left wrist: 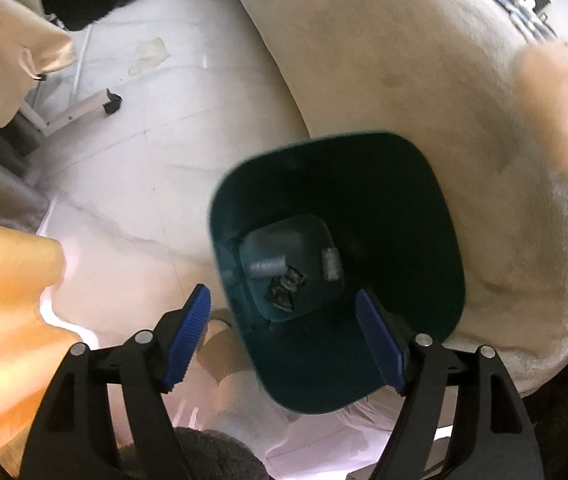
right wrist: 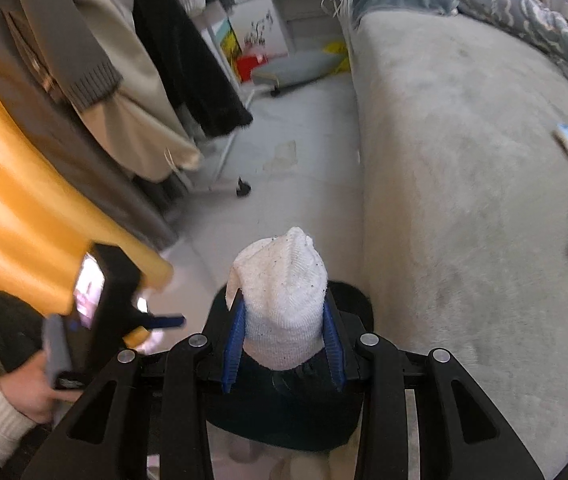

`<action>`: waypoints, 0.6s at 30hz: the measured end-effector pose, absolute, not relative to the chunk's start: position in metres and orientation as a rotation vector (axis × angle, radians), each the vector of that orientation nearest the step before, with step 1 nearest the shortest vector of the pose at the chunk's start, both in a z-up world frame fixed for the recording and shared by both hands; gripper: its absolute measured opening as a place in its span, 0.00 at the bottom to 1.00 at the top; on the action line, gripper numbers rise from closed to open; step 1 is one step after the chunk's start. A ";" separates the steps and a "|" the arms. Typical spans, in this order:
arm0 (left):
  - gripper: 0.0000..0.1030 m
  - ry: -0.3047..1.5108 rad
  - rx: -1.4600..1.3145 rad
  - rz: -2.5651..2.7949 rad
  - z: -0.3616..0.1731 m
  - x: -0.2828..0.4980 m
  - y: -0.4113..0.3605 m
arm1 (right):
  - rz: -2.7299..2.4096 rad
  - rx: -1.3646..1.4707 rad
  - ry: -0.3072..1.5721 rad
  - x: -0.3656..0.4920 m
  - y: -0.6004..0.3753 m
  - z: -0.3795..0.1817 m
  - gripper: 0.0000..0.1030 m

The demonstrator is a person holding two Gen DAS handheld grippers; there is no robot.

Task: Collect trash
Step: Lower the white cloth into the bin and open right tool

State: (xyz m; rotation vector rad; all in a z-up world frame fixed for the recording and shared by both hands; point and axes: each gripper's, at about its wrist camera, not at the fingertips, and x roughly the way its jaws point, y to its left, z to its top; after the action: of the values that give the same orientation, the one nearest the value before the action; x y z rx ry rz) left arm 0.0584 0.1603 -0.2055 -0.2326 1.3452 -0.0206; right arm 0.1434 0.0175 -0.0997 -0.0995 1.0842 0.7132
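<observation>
A: Your right gripper [right wrist: 284,332] has its fingers pinching the white sock [right wrist: 284,300], held just above the dark bin [right wrist: 284,420] on the floor beside the bed [right wrist: 463,160].

B: Let go off-centre and it may catch the rim and fall out. The left gripper [left wrist: 284,340] hangs spread and empty over the bin [left wrist: 383,200]; you could bump it and tip it.

Setting: home bedroom. Evidence: bed [right wrist: 463,160] with plush cover and patterned duvet [right wrist: 523,4], coats [right wrist: 140,60] on wheeled garment rack [right wrist: 228,160], orange curtain [right wrist: 16,200], pale tiled floor [left wrist: 132,160].
</observation>
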 end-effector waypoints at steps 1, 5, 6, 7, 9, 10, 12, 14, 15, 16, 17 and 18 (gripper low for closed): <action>0.75 1.330 -0.240 -0.018 -0.202 0.058 0.164 | 0.714 -0.104 1.101 0.144 0.020 -0.105 0.35; 0.74 1.278 -0.253 -0.004 -0.190 0.053 0.175 | 0.716 -0.135 1.158 0.145 0.033 -0.125 0.35; 0.74 1.274 -0.255 -0.006 -0.188 0.052 0.176 | 0.716 -0.146 1.169 0.145 0.037 -0.129 0.35; 0.74 1.268 -0.255 -0.009 -0.187 0.050 0.178 | 0.715 -0.154 1.176 0.145 0.038 -0.132 0.35; 0.73 1.259 -0.259 -0.012 -0.184 0.048 0.182 | 0.712 -0.180 1.202 0.145 0.043 -0.144 0.35; 0.73 1.252 -0.263 -0.011 -0.182 0.047 0.184 | 0.708 -0.191 1.211 0.144 0.044 -0.148 0.35; 0.70 1.229 -0.280 -0.009 -0.177 0.045 0.189 | 0.703 -0.215 1.235 0.144 0.049 -0.158 0.35; 0.69 1.196 -0.290 -0.008 -0.174 0.045 0.198 | 0.702 -0.226 1.262 0.143 0.051 -0.167 0.35; 0.69 1.175 -0.287 -0.008 -0.168 0.045 0.198 | 0.702 -0.232 1.268 0.143 0.053 -0.169 0.35; 0.68 1.162 -0.284 -0.008 -0.165 0.045 0.198 | 0.700 -0.244 1.272 0.142 0.054 -0.172 0.35; 0.67 1.143 -0.279 -0.009 -0.160 0.045 0.198 | 0.701 -0.252 1.274 0.141 0.056 -0.173 0.35; 0.66 1.125 -0.274 -0.011 -0.155 0.043 0.197 | 0.703 -0.260 1.278 0.139 0.056 -0.176 0.35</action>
State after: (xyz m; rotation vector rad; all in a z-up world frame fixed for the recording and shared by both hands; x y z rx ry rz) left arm 0.0432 0.1969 -0.1552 -0.2737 1.1252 -0.0109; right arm 0.1395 0.0565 -0.1759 -0.2603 1.2778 0.7032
